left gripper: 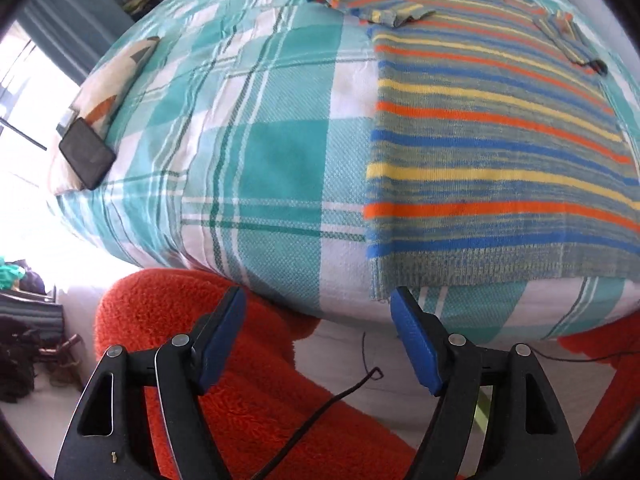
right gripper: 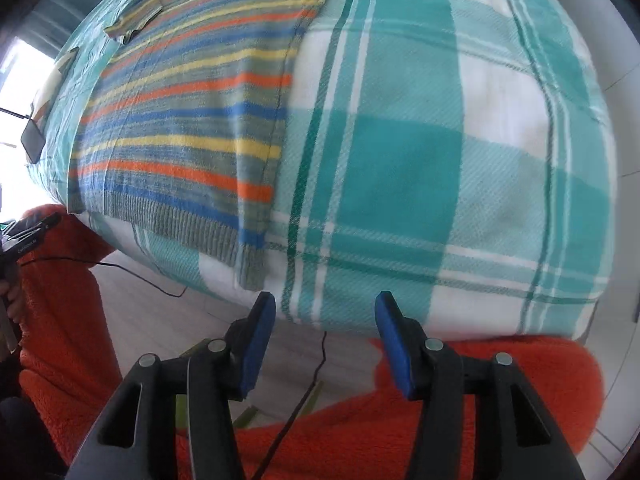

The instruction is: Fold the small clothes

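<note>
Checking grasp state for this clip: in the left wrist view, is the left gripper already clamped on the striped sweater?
No. The left gripper is open, just short of the striped sweater hem.

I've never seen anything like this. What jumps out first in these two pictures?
The striped sweater, banded in orange, blue and yellow, lies flat on the teal-and-white plaid blanket, its hem at the near edge. Both blue-padded claws stand open and empty just short of that edge: the left claw by the sweater's near left corner, the right claw by its right one. A dark phone rests on a pillow far left.
</note>
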`<state>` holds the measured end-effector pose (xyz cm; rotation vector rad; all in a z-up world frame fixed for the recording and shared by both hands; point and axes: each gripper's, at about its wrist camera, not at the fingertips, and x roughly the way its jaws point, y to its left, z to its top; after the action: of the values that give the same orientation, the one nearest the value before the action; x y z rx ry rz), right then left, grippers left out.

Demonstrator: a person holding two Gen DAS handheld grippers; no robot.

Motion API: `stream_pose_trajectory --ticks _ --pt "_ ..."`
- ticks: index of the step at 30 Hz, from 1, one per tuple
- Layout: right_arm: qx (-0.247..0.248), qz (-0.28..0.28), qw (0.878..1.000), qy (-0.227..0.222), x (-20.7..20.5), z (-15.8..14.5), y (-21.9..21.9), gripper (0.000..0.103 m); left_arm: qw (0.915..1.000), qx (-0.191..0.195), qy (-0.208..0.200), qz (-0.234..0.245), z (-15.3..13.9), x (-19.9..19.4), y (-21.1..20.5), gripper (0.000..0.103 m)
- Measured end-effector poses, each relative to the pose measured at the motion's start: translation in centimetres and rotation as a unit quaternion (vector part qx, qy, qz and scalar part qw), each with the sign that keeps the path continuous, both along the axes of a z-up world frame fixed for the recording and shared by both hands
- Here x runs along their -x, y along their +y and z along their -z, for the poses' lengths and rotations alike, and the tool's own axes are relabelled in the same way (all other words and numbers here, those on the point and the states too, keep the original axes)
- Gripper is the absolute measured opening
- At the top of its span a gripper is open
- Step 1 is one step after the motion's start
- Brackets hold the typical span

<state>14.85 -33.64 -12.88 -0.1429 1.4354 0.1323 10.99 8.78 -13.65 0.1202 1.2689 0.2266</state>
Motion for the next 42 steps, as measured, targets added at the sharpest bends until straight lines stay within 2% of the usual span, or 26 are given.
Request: stream_pose_trajectory --ticks 2,3,4,5,6,8,9,10,11,13,15,17,18,19,20,23,26,28,30,33,36,38,39,40,41,42 --pt "0.079 -0.028 0.991 -0.101 -3.4 -4.5 -0.4 0.052 0.9982 0.015 -0.055 -0.017 -2.1 -0.2 0.3 0.084" --pt "0.112 -0.046 0.981 -0.151 -5.1 -6.0 0.0 0.058 0.9955 0.032 -0.086 -0.024 -2.8 -0.8 0.4 0.087" --pt "0.134 -0.068 0.969 -0.196 -6.6 -6.9 0.6 0.069 0.9917 0.052 -0.114 -0.029 -3.3 -1.0 0.8 0.091" --pt "0.133 -0.097 0.959 -0.231 -8.7 -7.2 1.5 0.073 0.9883 0.068 -0.132 -0.032 -3.1 -0.8 0.3 0.092" --pt "0.107 -0.128 0.955 -0.247 -10.7 -6.7 2.5 0.074 0.9870 0.080 -0.135 -0.034 -2.8 -1.0 -0.3 0.092" --pt "0.020 -0.174 0.954 -0.244 -14.5 -4.7 4.3 0.071 0.9890 0.093 -0.109 -0.036 -1.3 -2.2 -1.2 0.091" --pt "-0.017 -0.186 0.953 -0.237 -16.2 -3.4 5.7 0.066 0.9895 0.099 -0.099 -0.034 -0.7 -2.4 -1.6 0.089" --pt "-0.033 -0.190 0.954 -0.231 -17.6 -2.0 7.1 0.059 0.9897 0.102 -0.096 -0.030 -0.3 -2.1 -2.1 0.089" --pt "-0.041 -0.194 0.954 -0.224 -19.2 -0.8 8.2 0.057 0.9901 0.098 -0.097 -0.026 0.1 -1.6 -2.4 0.089" --pt "-0.052 -0.197 0.956 -0.210 -22.1 1.8 10.3 0.056 0.9920 0.081 -0.094 -0.021 0.7 -0.7 -2.8 0.089" --pt "-0.037 -0.194 0.960 -0.200 -23.7 4.8 12.1 0.056 0.9942 0.065 -0.083 -0.022 1.6 -0.2 -2.6 0.089" --pt "-0.040 -0.165 0.971 -0.166 -25.9 7.5 11.8 0.056 0.9947 0.067 -0.072 -0.030 2.4 0.0 -2.0 0.089" --pt "-0.060 -0.141 0.975 -0.159 -26.6 7.9 11.0 0.048 0.9944 0.072 -0.068 -0.037 2.6 0.0 -1.7 0.089" --pt "-0.070 -0.112 0.978 -0.162 -27.0 7.5 9.7 0.019 0.9937 0.080 -0.066 -0.044 2.7 -0.2 -1.3 0.089" --pt "-0.084 -0.079 0.979 -0.167 -27.2 6.6 8.1 0.001 0.9926 0.087 -0.069 -0.049 2.6 -0.2 -1.0 0.089" --pt "-0.141 0.028 0.965 -0.220 -25.5 2.3 0.3 0.003 0.9906 0.096 -0.082 -0.052 2.4 -0.3 -0.8 0.089" --pt "-0.174 0.157 0.938 -0.255 -22.3 -0.8 -9.8 0.003 0.9913 0.097 -0.076 -0.047 2.8 -0.3 -1.2 0.089" --pt "-0.185 0.226 0.922 -0.255 -20.2 -1.0 -15.5 0.003 0.9917 0.100 -0.069 -0.041 3.1 -0.4 -1.6 0.089" --pt "-0.183 0.260 0.918 -0.238 -18.9 0.4 -18.9 0.003 0.9921 0.103 -0.064 -0.034 3.3 -0.5 -2.1 0.089" --pt "-0.238 0.303 0.899 -0.209 -17.9 3.9 -21.6 0.003 0.9929 0.094 -0.069 -0.020 3.0 -0.3 -3.0 0.089" --pt "-0.291 0.323 0.876 -0.210 -17.4 5.8 -22.6 0.006 0.9938 0.079 -0.078 -0.008 2.4 0.2 -3.6 0.089" --pt "-0.333 0.346 0.852 -0.209 -17.1 6.8 -23.2 0.014 0.9941 0.075 -0.079 -0.006 2.4 0.4 -3.7 0.089" --pt "-0.356 0.357 0.838 -0.211 -17.0 7.2 -23.5 0.026 0.9942 0.075 -0.077 -0.008 2.4 0.4 -3.6 0.089" --pt "-0.369 0.363 0.828 -0.215 -16.9 7.5 -23.7 0.033 0.9943 0.076 -0.074 -0.010 2.6 0.4 -3.5 0.089" --pt "-0.369 0.367 0.827 -0.213 -17.0 7.8 -23.6 0.033 0.9943 0.078 -0.072 -0.013 2.7 0.4 -3.4 0.089" --pt "-0.358 0.367 0.834 -0.203 -17.3 8.0 -23.4 0.031 0.9942 0.080 -0.069 -0.016 2.9 0.3 -3.3 0.089"
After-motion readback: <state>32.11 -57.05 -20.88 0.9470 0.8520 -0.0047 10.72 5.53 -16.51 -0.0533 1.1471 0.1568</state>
